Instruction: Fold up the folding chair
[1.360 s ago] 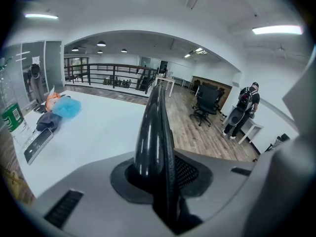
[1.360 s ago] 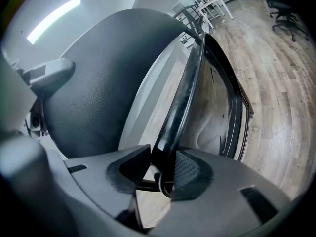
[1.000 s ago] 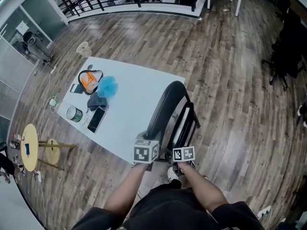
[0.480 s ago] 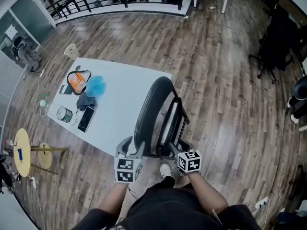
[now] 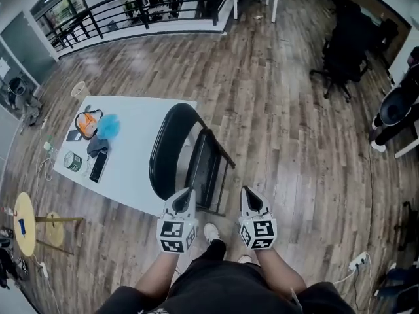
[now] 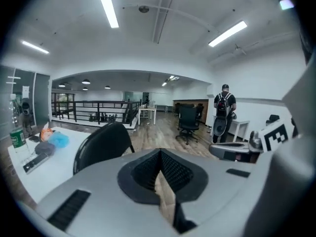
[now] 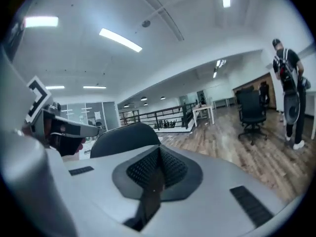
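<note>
The black folding chair stands on the wood floor against the white table. Its seat is tipped up steeply, close to the curved back. My left gripper hovers just short of the chair's near side, shut and empty. My right gripper hangs level with it to the right, apart from the chair, also shut on nothing. In the left gripper view the shut left gripper points past the chair back. In the right gripper view the right gripper is shut and the chair back lies beyond.
On the table lie an orange pouch, a blue puff, a phone and a can. Black office chairs stand at the far right, a railing at the back. A person with a backpack stands far off.
Both grippers have drawn back from the chair's near end toward my body and risen, and their jaws have closed. The chair now stands on its own.
</note>
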`<state>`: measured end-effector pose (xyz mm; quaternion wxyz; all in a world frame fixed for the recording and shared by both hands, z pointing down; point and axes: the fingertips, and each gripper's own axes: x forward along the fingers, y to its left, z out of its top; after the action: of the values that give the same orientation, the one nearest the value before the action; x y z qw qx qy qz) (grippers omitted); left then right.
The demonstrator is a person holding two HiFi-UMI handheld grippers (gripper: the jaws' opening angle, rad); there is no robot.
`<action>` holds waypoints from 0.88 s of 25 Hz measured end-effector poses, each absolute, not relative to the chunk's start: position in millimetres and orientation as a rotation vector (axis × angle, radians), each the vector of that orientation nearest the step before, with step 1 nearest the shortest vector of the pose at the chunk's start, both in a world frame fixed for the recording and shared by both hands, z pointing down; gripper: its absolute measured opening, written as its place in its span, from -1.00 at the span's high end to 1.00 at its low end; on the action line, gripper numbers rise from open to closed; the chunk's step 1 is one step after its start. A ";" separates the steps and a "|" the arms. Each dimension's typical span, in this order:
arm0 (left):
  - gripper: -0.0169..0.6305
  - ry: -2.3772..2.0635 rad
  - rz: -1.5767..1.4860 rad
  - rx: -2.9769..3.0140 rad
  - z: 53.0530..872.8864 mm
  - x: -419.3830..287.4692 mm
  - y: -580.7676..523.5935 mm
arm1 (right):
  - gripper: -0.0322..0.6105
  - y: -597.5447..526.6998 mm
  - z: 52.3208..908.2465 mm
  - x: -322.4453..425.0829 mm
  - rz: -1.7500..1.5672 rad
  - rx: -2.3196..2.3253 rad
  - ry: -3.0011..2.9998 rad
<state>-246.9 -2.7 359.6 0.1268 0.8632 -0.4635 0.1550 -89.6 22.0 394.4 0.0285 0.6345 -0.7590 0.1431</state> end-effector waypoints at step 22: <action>0.93 -1.161 0.334 2.639 357.2 -115.9 211.7 | 0.86 268.8 355.1 15.7 0.086 2.173 -2.138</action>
<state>-115.9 211.7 357.2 0.1191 0.9028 -0.3972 0.1144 15.7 268.8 355.1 0.0459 0.7118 -0.7003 0.0282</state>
